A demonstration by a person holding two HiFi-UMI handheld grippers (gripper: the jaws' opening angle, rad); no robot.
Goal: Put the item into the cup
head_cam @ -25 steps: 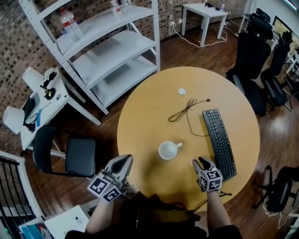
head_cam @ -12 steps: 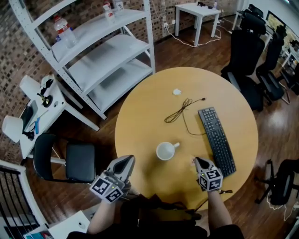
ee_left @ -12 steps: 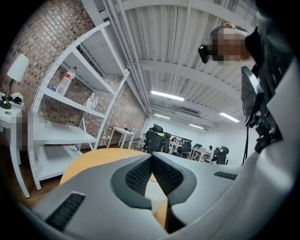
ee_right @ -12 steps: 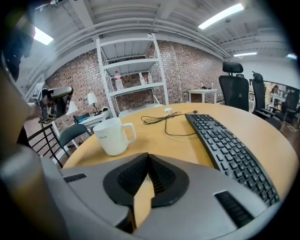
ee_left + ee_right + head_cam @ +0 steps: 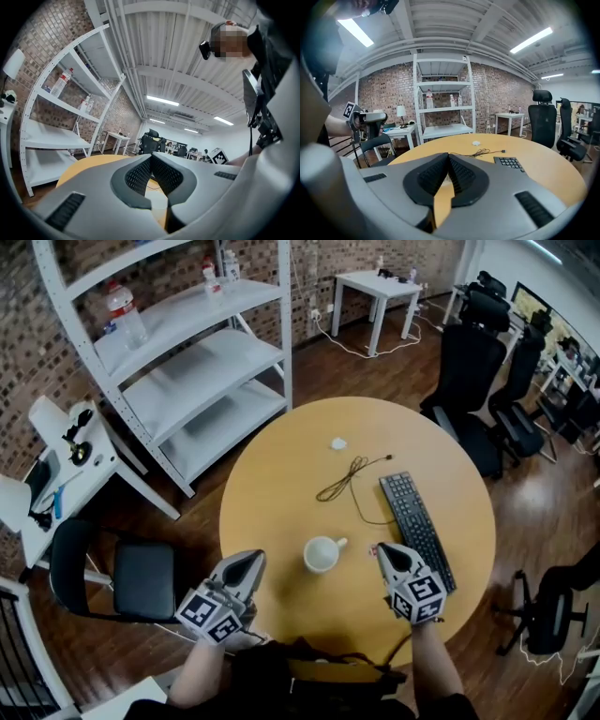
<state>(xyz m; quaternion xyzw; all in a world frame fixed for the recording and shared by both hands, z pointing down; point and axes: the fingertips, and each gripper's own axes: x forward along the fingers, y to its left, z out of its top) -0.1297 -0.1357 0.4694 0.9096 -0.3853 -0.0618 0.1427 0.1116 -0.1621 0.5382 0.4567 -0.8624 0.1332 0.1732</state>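
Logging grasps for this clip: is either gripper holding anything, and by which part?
Nothing is visibly held. The left gripper and the right gripper both have their jaws shut together, with nothing showing between them.

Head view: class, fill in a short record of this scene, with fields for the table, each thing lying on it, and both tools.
table: round, wooden top
cup: white, upright, handle toward the keyboard, looks empty
keyboard: black, right of the cup
cable: thin, dark, loose, beyond the cup
small white item, far side, apart from the cable
left tool, jaws together, at the table's near left edge
right tool, jaws together, nothing seen between them, between cup and keyboard
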